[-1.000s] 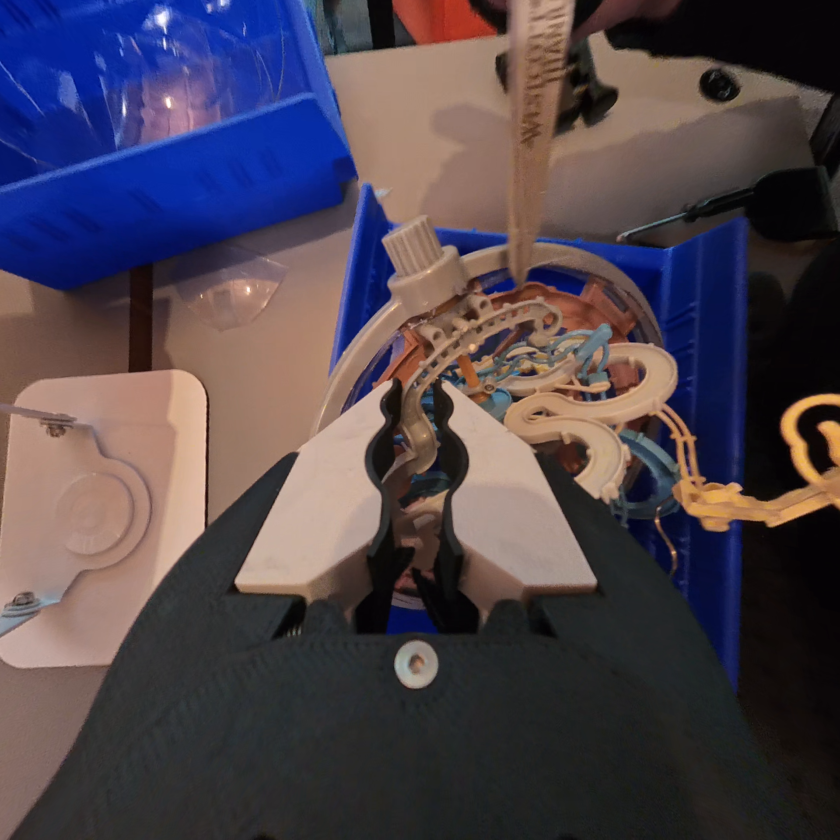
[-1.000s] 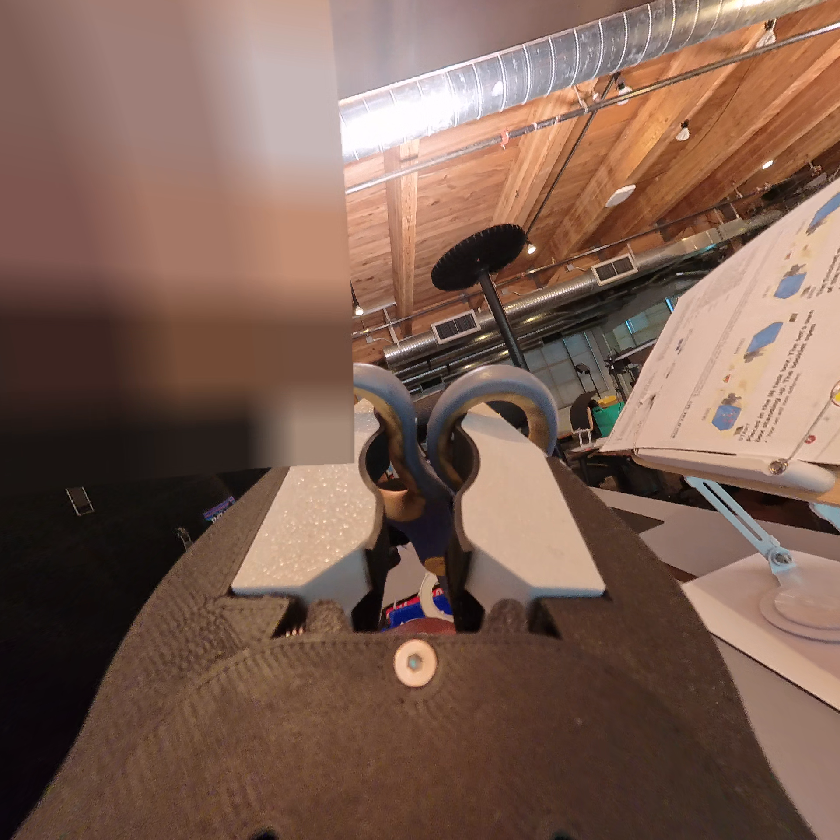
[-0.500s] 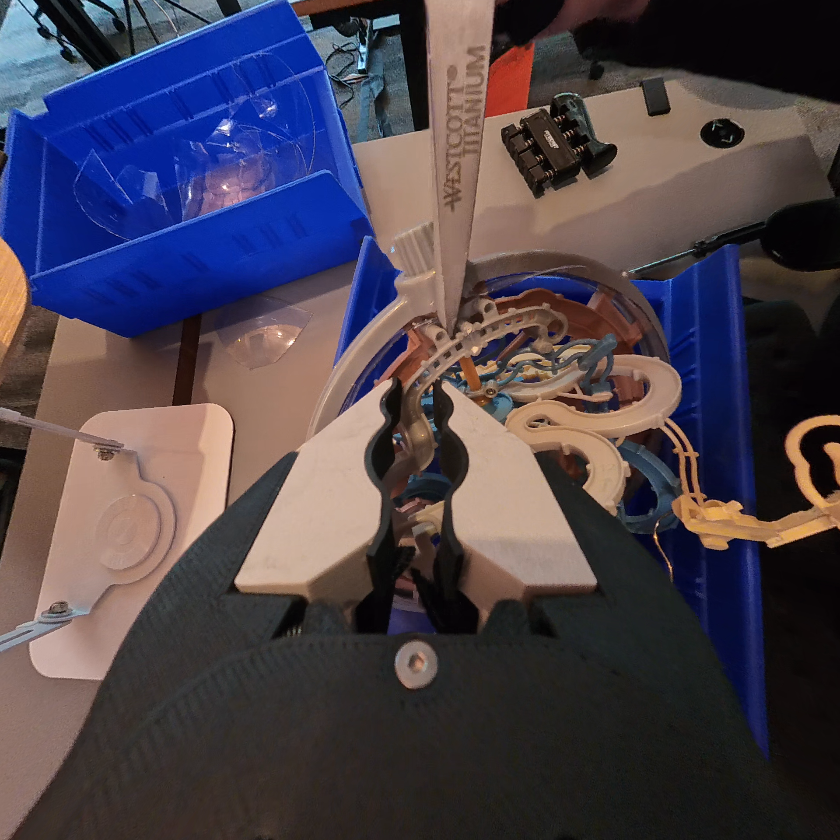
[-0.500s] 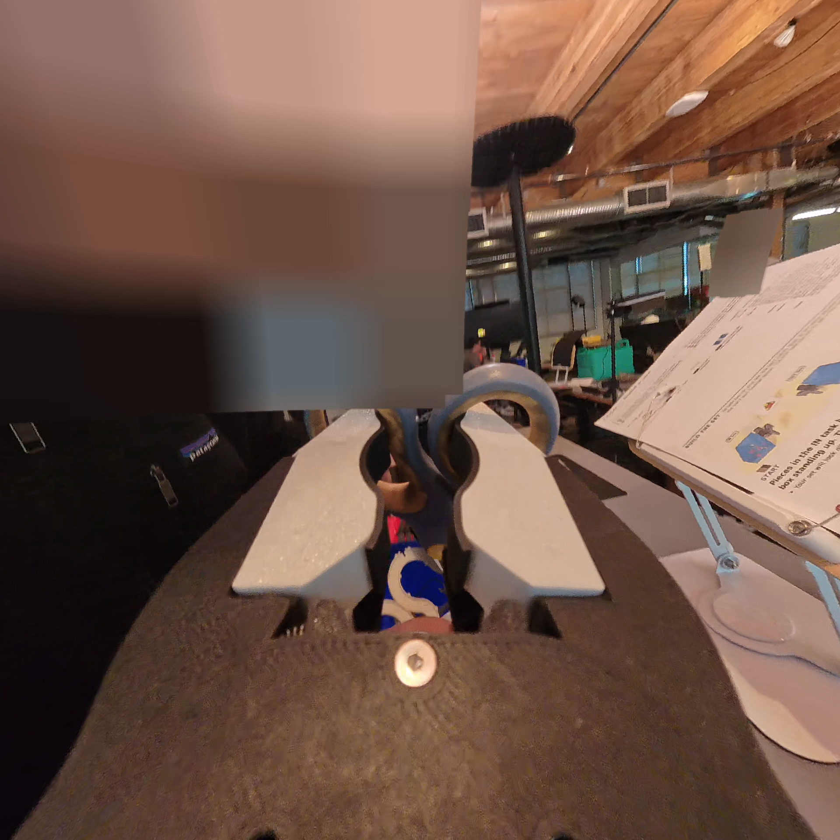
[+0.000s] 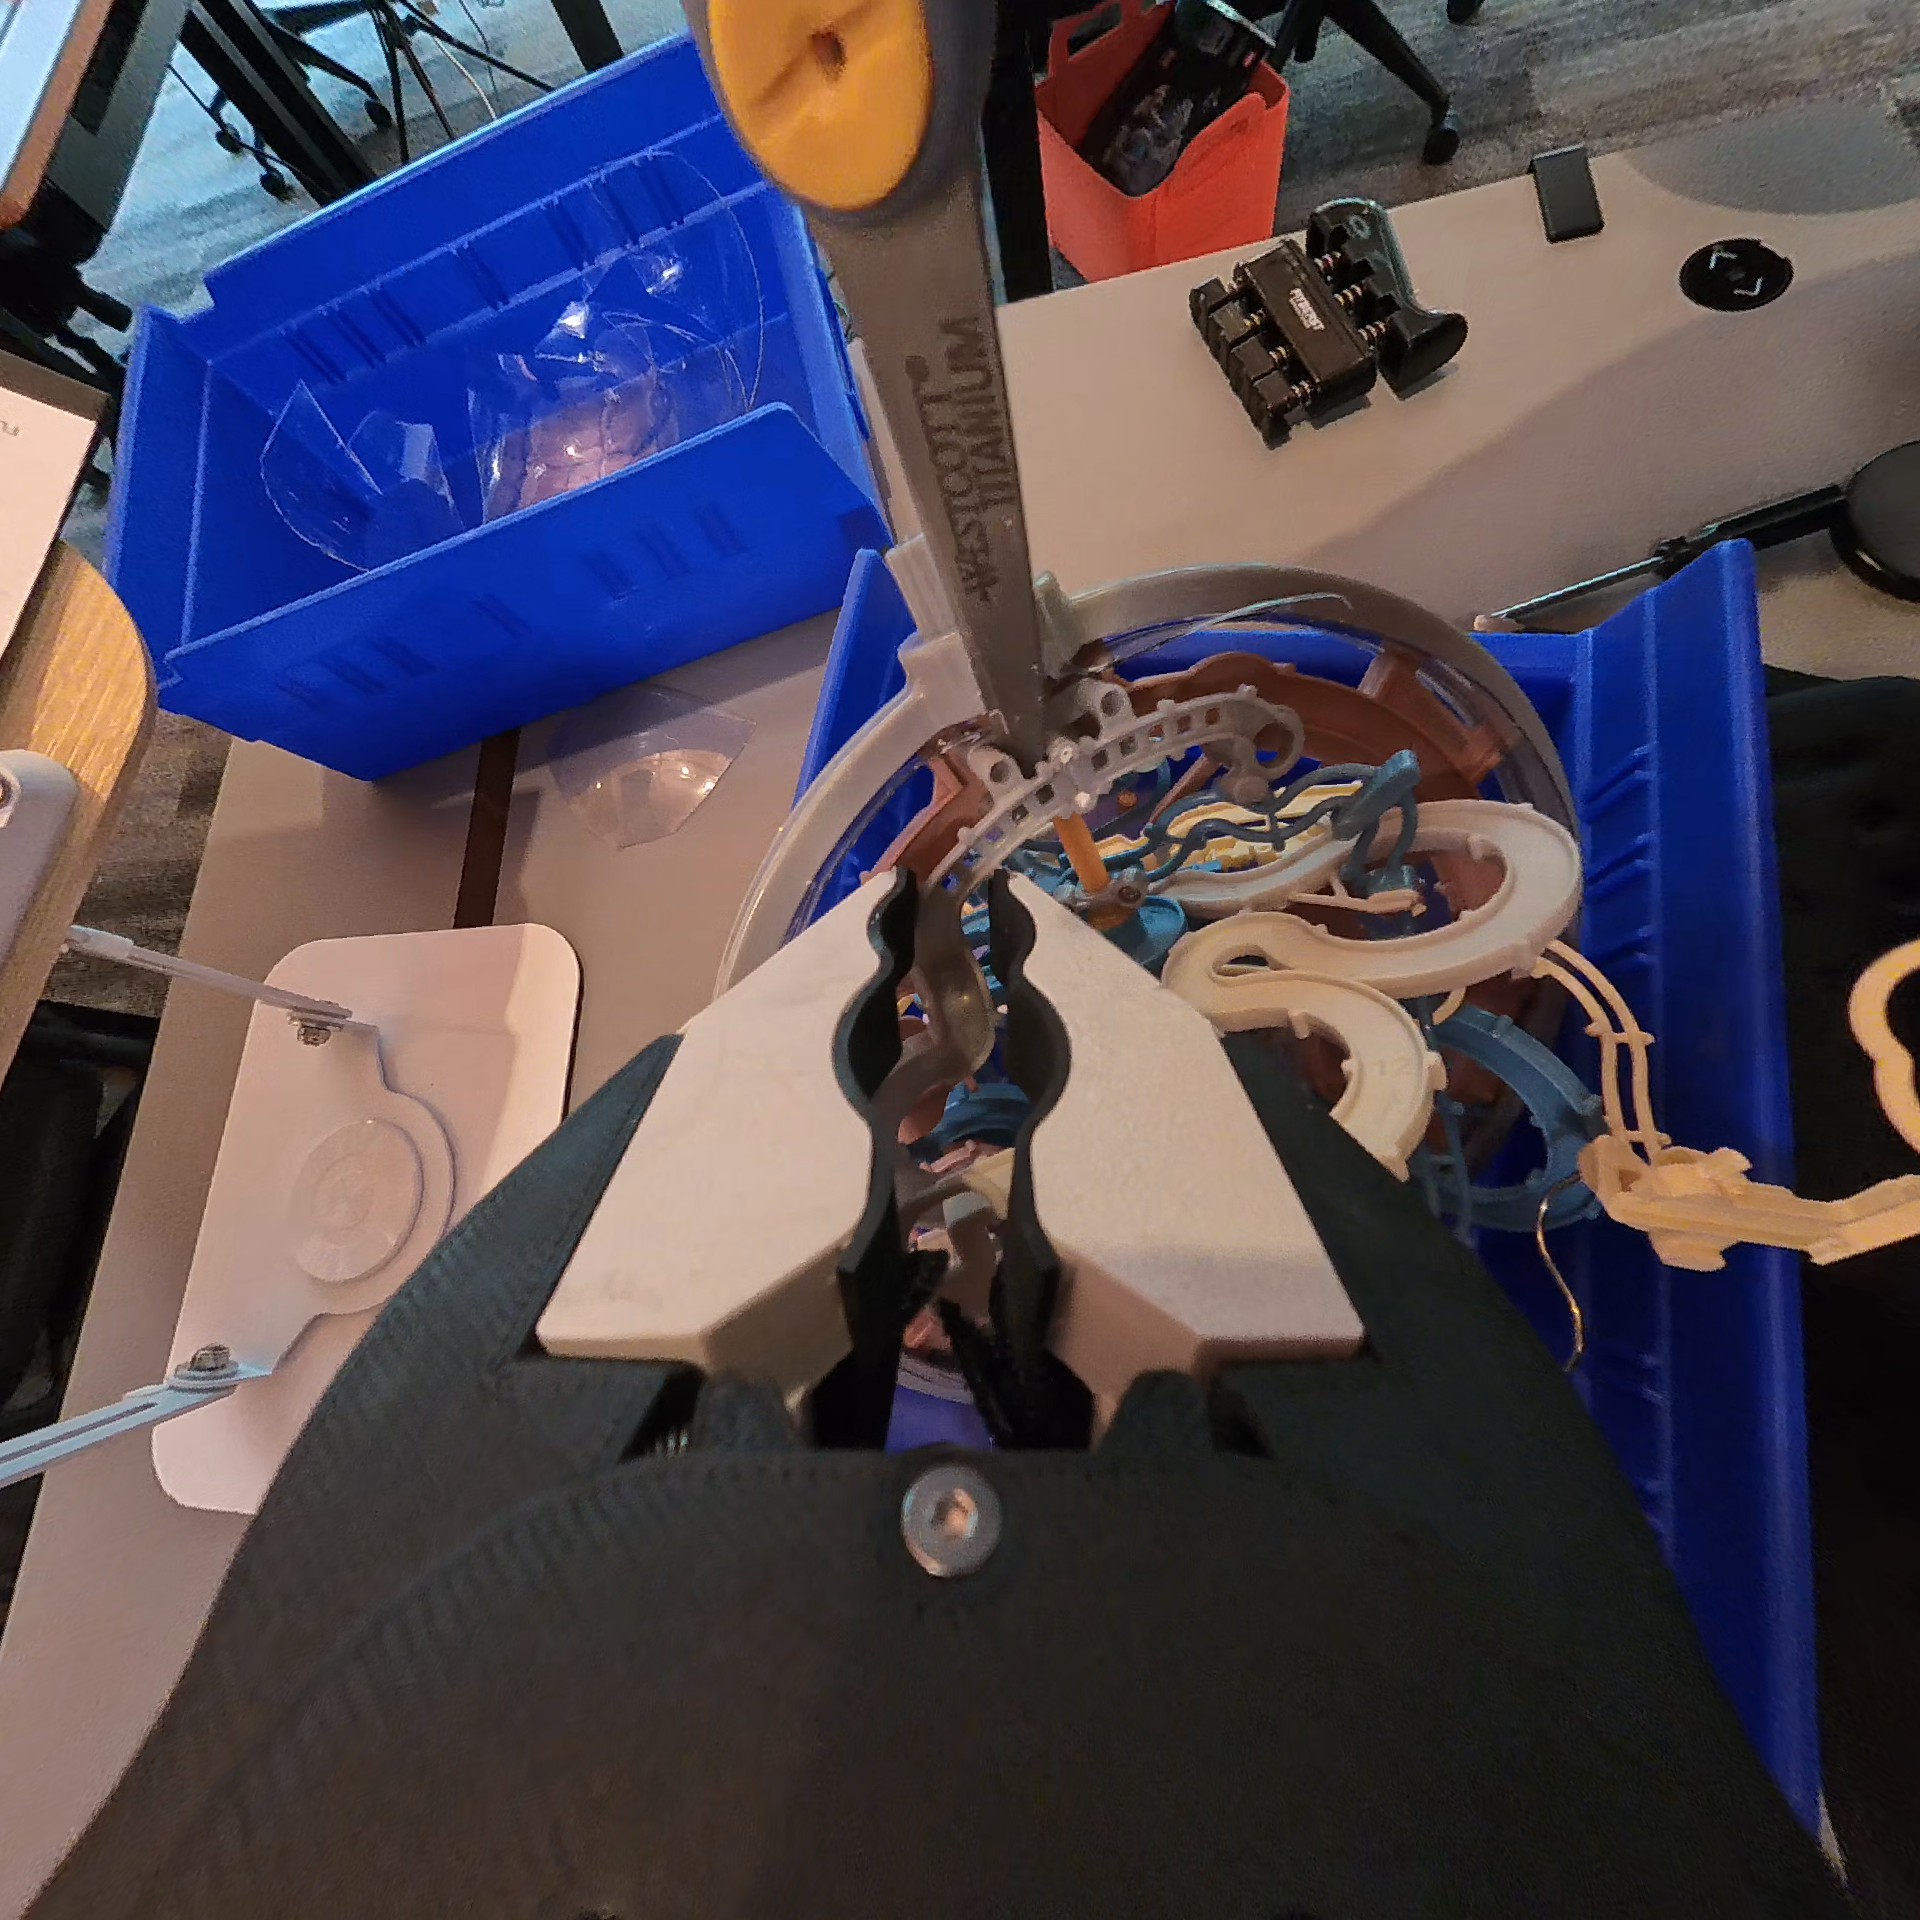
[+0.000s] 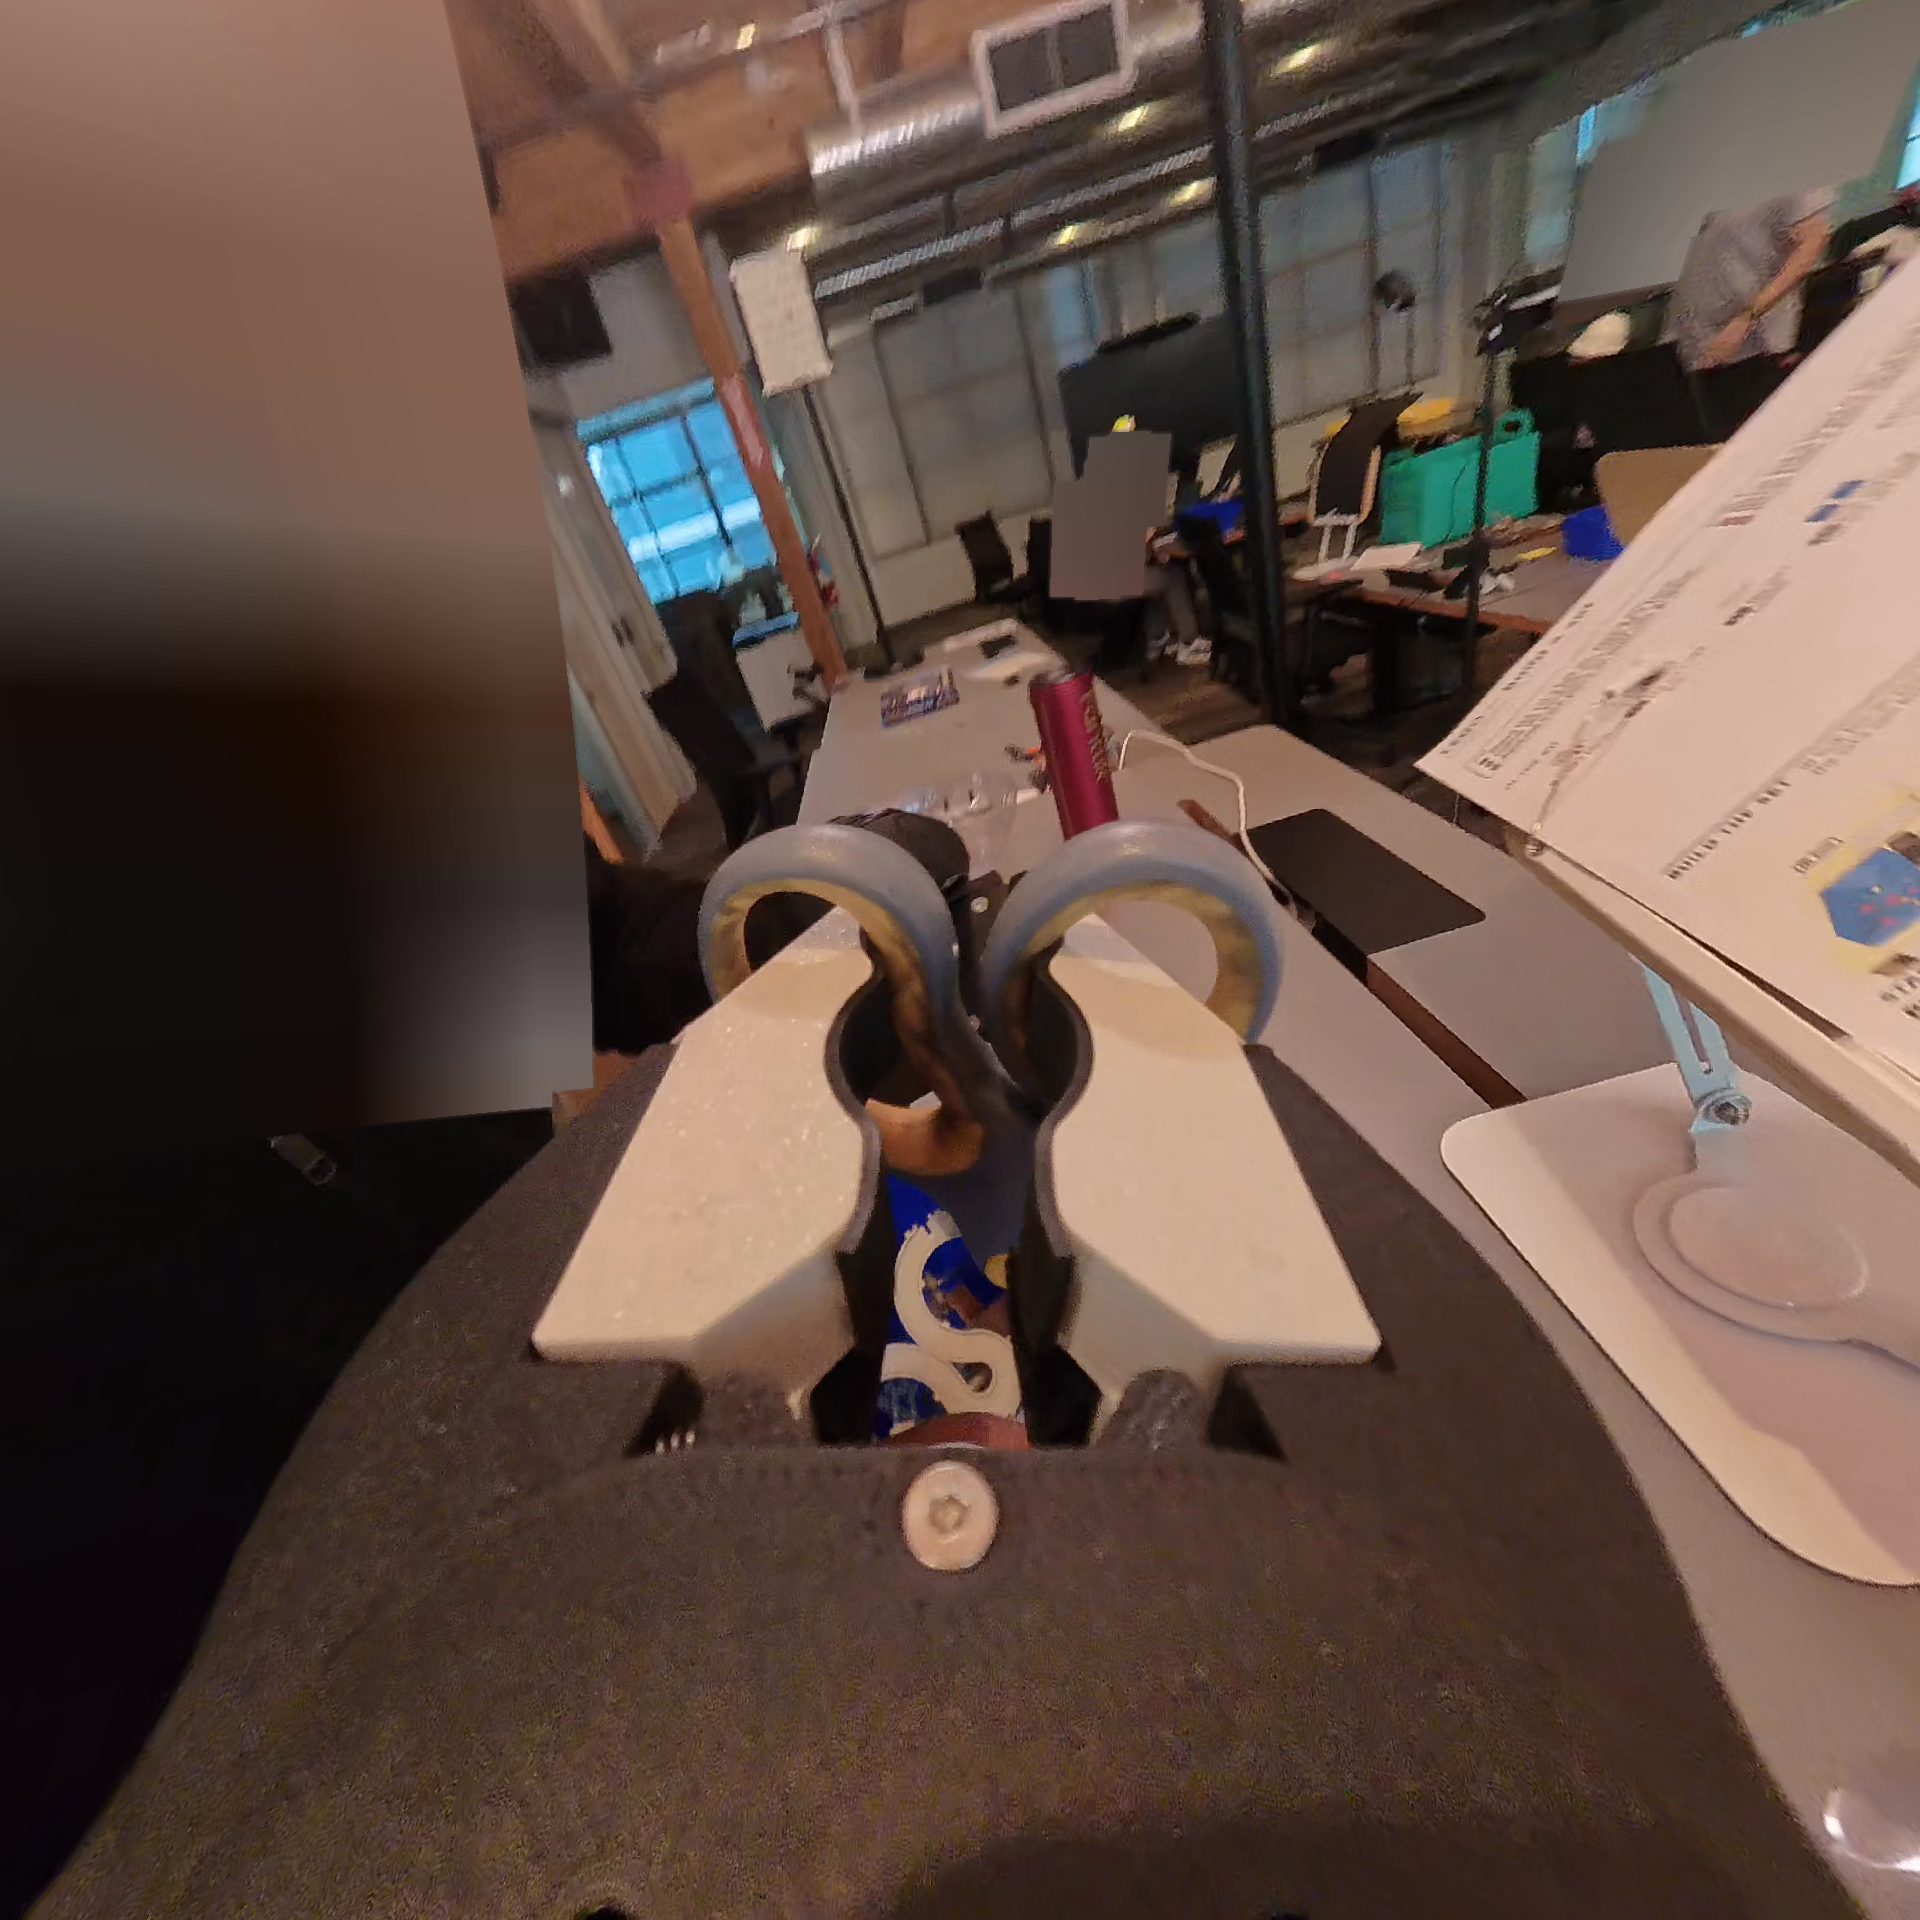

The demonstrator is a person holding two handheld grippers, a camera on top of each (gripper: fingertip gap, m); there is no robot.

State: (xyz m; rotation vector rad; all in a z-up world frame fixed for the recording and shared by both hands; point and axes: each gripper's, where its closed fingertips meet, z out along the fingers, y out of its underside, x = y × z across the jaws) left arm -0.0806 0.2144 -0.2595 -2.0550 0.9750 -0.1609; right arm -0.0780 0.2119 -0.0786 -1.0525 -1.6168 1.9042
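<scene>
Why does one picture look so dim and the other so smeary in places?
Left wrist view: dim, bluish light, yet the scissors and blue bin stay sharp; edges bow from the wide lens. Right wrist view: brighter, background soft; the smeary blocks are privacy patches added afterwards.

Blue bins [image 5: 499, 582], grey scissors [image 5: 977, 488]

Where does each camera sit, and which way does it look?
Left wrist view: on the left tool, looking down into a blue bin; its fingers clamp a grey track piece.
Right wrist view: on the right tool, looking level across a workshop; its fingers clamp the scissors at the handles.
Shared: the scissors, whose blade shows in the left view.
</scene>
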